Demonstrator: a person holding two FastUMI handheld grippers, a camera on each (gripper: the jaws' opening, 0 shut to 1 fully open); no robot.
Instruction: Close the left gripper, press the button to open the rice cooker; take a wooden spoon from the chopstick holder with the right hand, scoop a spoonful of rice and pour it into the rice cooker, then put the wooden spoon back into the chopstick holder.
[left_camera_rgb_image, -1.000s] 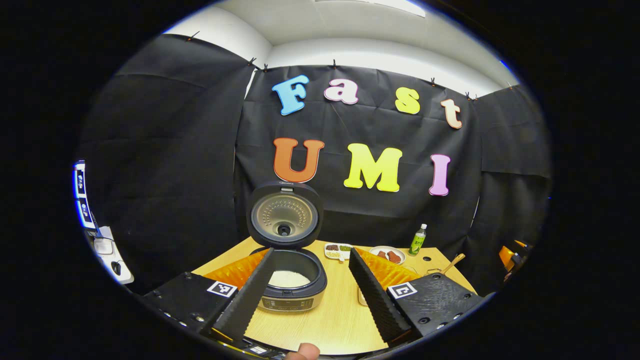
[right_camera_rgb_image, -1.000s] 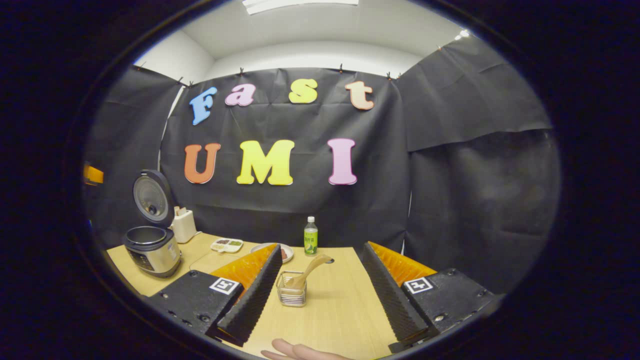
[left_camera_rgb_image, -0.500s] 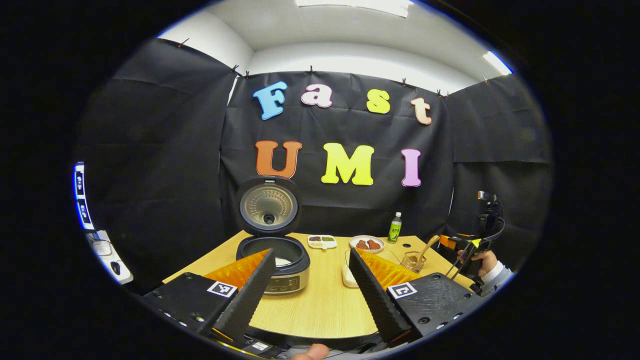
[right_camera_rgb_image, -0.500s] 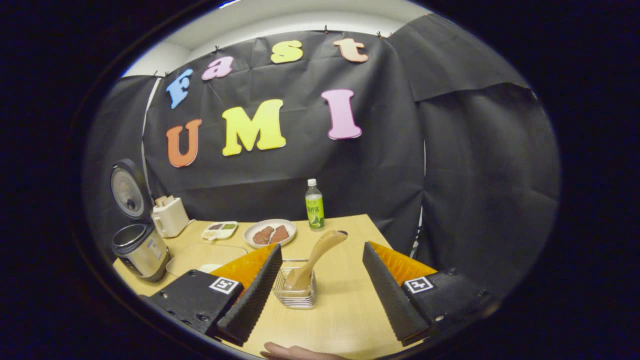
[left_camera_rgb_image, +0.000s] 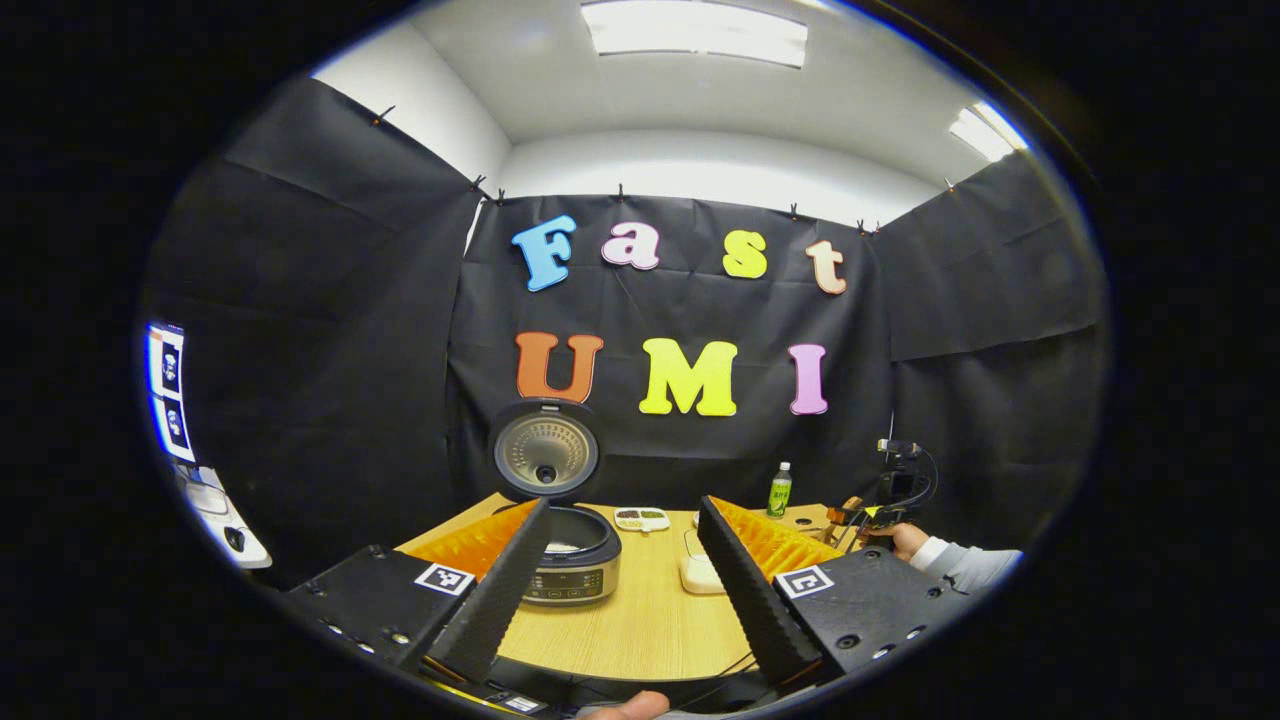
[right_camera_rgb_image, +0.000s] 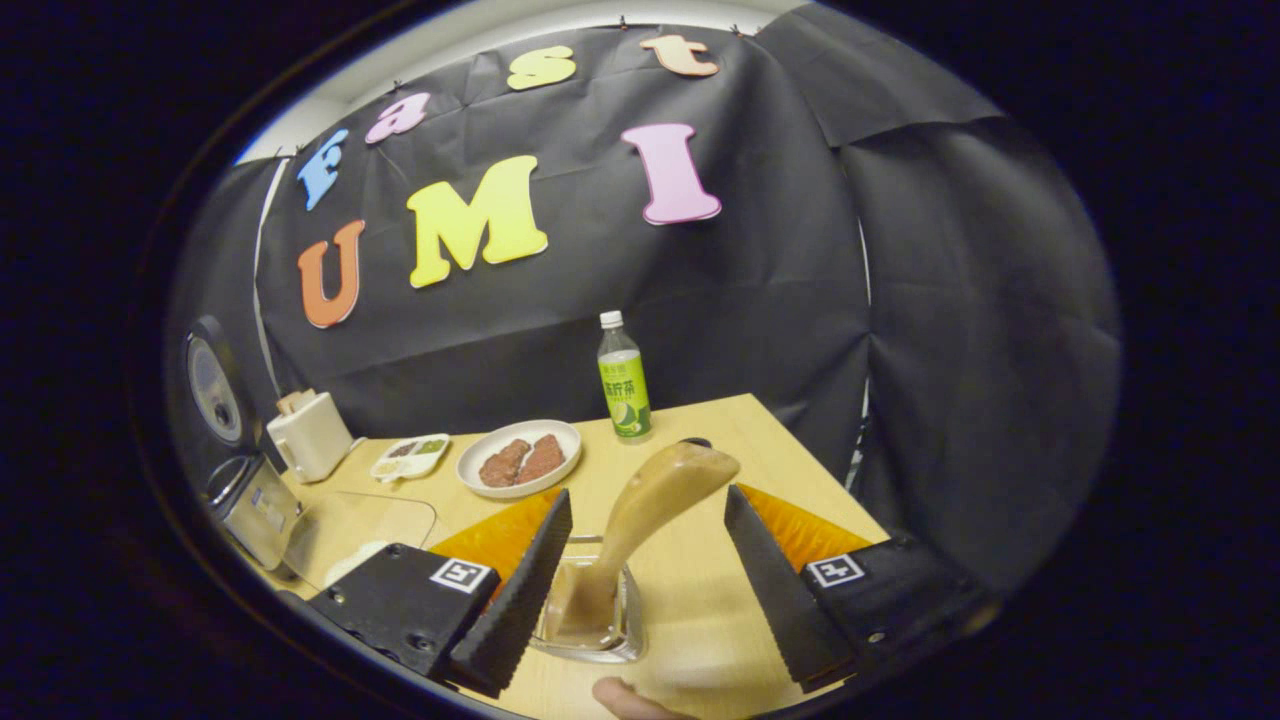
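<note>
Right gripper view: the right hand-held gripper (right_camera_rgb_image: 640, 560) stands wide, empty, straddling the wooden spoon (right_camera_rgb_image: 645, 510), which leans in the chopstick holder (right_camera_rgb_image: 590, 625) on the table (right_camera_rgb_image: 700, 600). Advance along the handle, centre it between the fingers, then clamp below its broad end. Beyond the holder, leftward, the rice cooker (right_camera_rgb_image: 245, 505) stands open. The left hand-held gripper (left_camera_rgb_image: 620, 590) is also wide, empty.

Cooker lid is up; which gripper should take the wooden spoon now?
Right gripper: its open jaws flank the wooden spoon standing in the chopstick holder. The left gripper faces the rice cooker.
</note>
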